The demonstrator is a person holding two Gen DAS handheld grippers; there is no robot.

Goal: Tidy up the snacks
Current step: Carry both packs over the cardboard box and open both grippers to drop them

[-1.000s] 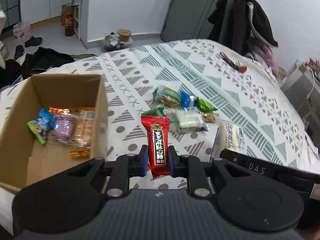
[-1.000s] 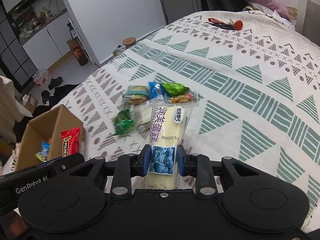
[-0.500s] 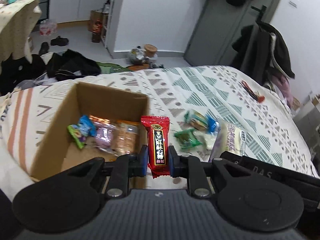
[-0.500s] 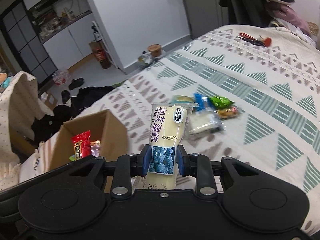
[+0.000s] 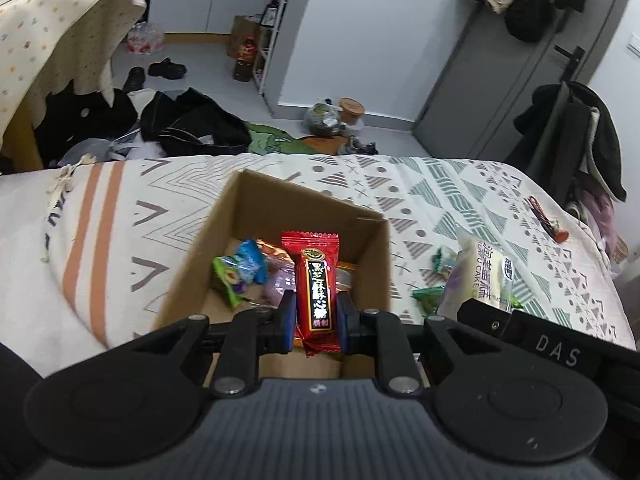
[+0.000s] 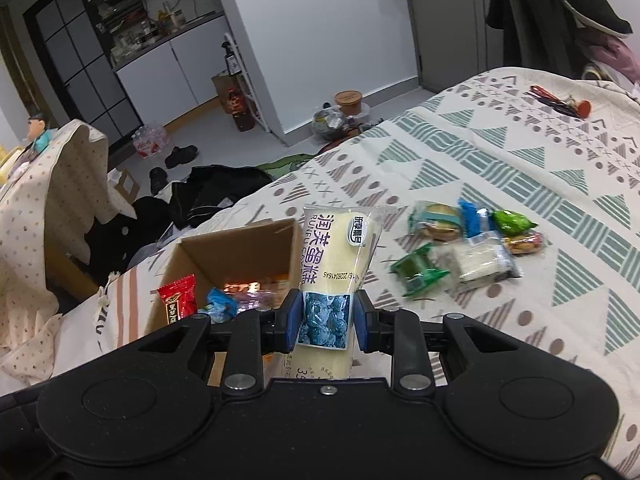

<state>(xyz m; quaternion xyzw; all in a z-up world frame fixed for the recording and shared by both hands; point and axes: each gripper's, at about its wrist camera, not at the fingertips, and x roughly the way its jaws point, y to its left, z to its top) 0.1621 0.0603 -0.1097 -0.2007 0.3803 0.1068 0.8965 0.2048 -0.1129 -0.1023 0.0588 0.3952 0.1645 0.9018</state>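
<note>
The left hand-held gripper point(image 5: 316, 318) clamps a red candy bar wrapper point(image 5: 316, 280) upright between its blue pads, poised over the open cardboard box point(image 5: 276, 210) that sits on the patterned bed cover point(image 5: 460, 200) near the bed's foot edge. Inside the box lie several wrapped sweets, among them a blue-and-green packet point(image 5: 240, 270) against the left wall and a purple packet partly hidden behind the gripper. The right hand-held gripper point(image 6: 324, 318) is closed on a long cream-coloured cake roll package point(image 6: 336, 248), held upright just beside the box's right wall; in the left wrist view the same package shows at the box's right, above the other gripper's black body. Farther out on the bed cover, well apart from the box, a loose cluster of snacks point(image 6: 464, 244) remains: a green wrapper, a clear pack with a white cake, a round biscuit pack, a blue packet, a bright green sweet and a small orange one, most of them touching. Near the bed's far edge lies a red-and-black tool point(image 6: 560, 100). Beyond the bed, dark clothes point(image 5: 192, 124) are heaped on the floor.
</note>
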